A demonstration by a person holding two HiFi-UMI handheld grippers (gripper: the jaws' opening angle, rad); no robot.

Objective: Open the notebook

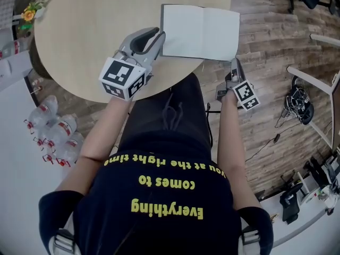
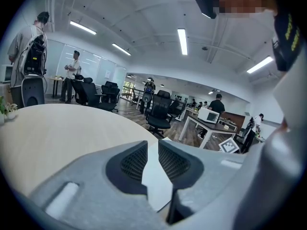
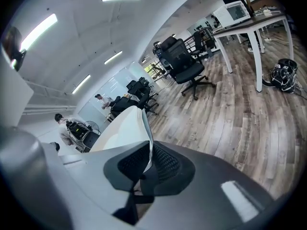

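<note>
- item: notebook, thin, white; lying spread flat, just ahead of both grippers, with its right part overhanging the worktop edge.
- handling, judged: it is looking light and floppy, paper bending readily and creasing or tearing under a hard tug. the smooth sheets are likely sliding on the worktop unless pinned.
- hold point, judged: the free outer corner or edge is suiting a pinch best, with the other side pressed down near the spine.
- left gripper: jaws standing narrowly apart and gripping nothing. the notebook's left edge is showing through the gap beneath them, and the forearm is reaching over the worktop, tilted slightly down.
- right gripper: jaws pinching together on a thin edge of the notebook at its near right corner. this hand is sitting off the worktop edge, lower, beside the torso.
</note>
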